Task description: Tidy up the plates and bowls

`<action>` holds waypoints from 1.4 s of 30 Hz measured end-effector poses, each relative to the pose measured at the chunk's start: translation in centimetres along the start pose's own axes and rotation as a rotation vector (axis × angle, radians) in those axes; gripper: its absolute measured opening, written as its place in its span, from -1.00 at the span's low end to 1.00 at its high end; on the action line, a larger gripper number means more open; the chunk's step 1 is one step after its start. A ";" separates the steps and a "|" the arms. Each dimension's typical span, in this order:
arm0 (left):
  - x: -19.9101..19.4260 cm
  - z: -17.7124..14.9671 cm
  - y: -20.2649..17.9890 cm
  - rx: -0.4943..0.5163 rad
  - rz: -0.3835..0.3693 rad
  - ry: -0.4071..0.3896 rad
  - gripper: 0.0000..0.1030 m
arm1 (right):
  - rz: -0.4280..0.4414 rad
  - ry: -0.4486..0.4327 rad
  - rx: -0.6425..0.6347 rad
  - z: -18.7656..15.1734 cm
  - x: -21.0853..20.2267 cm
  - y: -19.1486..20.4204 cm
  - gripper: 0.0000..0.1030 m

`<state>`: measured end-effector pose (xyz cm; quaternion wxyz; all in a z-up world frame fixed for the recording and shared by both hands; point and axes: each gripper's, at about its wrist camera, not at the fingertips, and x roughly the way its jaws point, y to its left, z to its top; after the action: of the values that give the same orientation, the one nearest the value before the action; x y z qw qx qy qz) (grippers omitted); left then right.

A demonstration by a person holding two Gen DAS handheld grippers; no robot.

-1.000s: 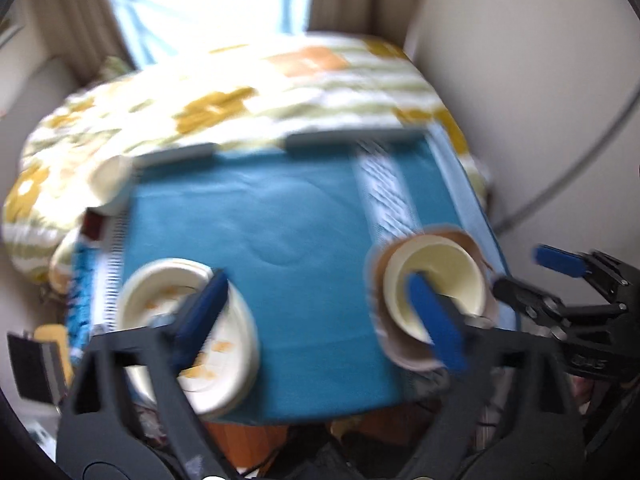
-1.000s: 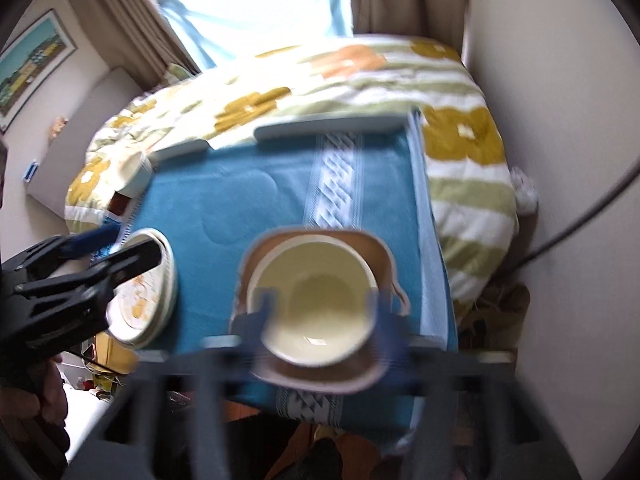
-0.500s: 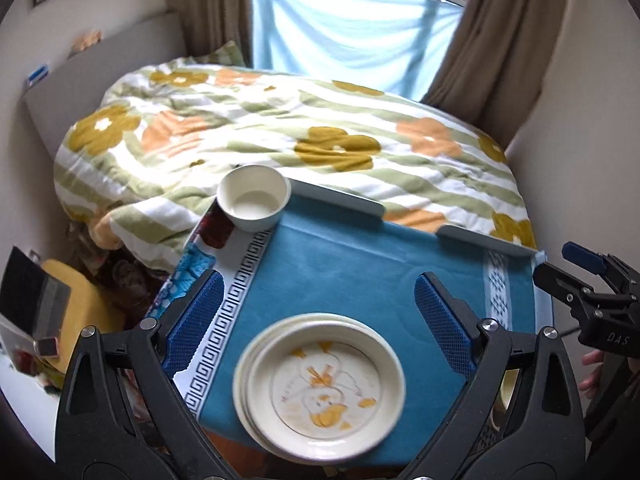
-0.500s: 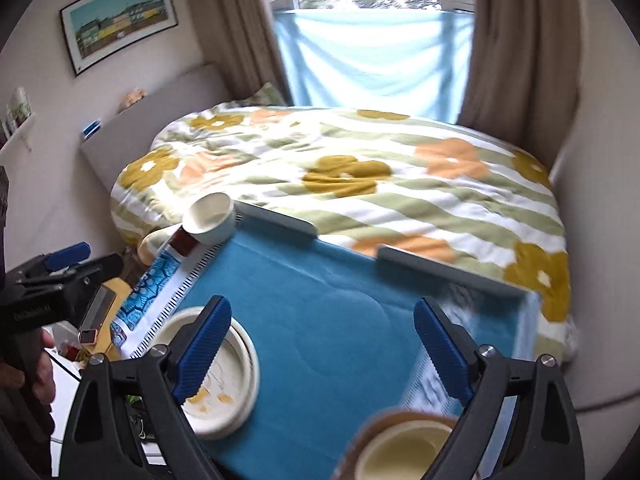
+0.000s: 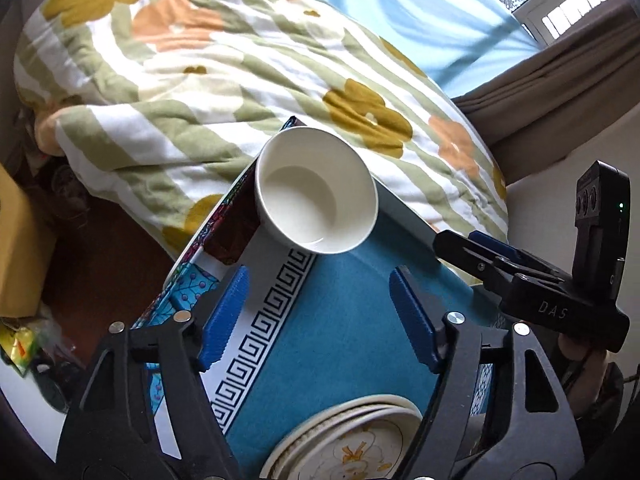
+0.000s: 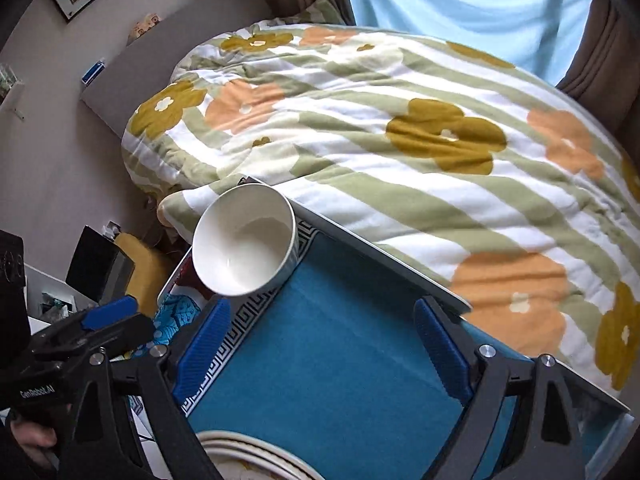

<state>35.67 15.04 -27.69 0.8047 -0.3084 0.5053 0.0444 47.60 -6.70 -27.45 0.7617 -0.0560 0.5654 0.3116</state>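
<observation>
Currently sitting at 12 o'clock from the left tool point(image 5: 320, 316): one white bowl point(image 5: 316, 196), on the far corner of the blue-clothed surface point(image 5: 352, 320). Stacked plates point(image 5: 352, 436) lying at 6 o'clock. Both tools, left and right point(image 6: 320, 344), are gaping apart, gripping nothing.

The bowl point(image 5: 316, 196) stands on the far left corner of the cloth point(image 5: 344, 320), and behind it lies the bed with the blanket point(image 5: 208, 76). The stack of plates point(image 5: 360, 444) lies on the near edge of the cloth, well apart from the bowl (only its far part is in view). The left gripper point(image 5: 326, 314) is above the cloth between plates and bowl, and the right gripper point(image 6: 320, 344) is beside it, to its right.
</observation>
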 end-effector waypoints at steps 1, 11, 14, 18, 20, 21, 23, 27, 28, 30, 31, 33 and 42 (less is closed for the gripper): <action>0.7 0.5 0.4 -0.012 -0.003 0.008 0.24 | 0.010 0.014 0.006 0.4 1.2 0.2 0.76; 7.1 3.4 3.6 -0.089 0.003 0.060 -0.46 | 0.131 0.088 0.054 2.7 8.2 0.2 -0.14; 7.3 3.5 4.2 -0.087 0.021 0.037 -0.60 | 0.149 0.081 0.063 2.7 8.5 -0.1 -0.30; 7.2 3.4 3.9 -0.069 0.037 0.016 -0.60 | 0.187 0.077 0.072 2.5 8.9 -0.2 -0.69; 7.3 3.4 3.8 -0.052 0.047 0.011 -0.61 | 0.187 0.068 0.074 2.5 8.8 -0.2 -0.69; 7.2 3.5 3.7 -0.046 0.047 0.008 -0.61 | 0.181 0.064 0.066 2.5 8.7 0.0 -0.69; 7.1 3.4 3.3 -0.023 0.054 0.004 -0.61 | 0.170 0.059 0.055 2.3 8.6 0.1 -0.69; 6.2 2.9 2.0 0.029 0.068 -0.009 -0.61 | 0.165 0.026 0.065 1.5 7.4 -0.1 -0.69; 5.8 2.7 1.6 0.038 0.068 -0.013 -0.61 | 0.167 0.016 0.075 1.3 7.0 -0.2 -0.69; 4.9 2.2 0.7 0.055 0.061 -0.022 -0.61 | 0.170 -0.005 0.091 0.8 5.8 -0.5 -0.69; 4.5 2.0 0.2 0.064 0.057 -0.026 -0.61 | 0.168 -0.015 0.094 0.5 5.0 -0.6 -0.69; 3.2 1.3 -1.0 0.086 0.045 -0.036 -0.61 | 0.156 -0.037 0.094 -0.3 3.3 -0.6 -0.69; -4.2 -4.8 -8.8 0.193 -0.018 -0.101 -0.61 | 0.121 -0.182 0.135 -7.1 -8.0 -1.7 -0.69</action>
<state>33.22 6.40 -21.58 0.8555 -0.2314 0.4631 0.0040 41.34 -14.39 -23.26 0.7916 0.0579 0.5161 0.3221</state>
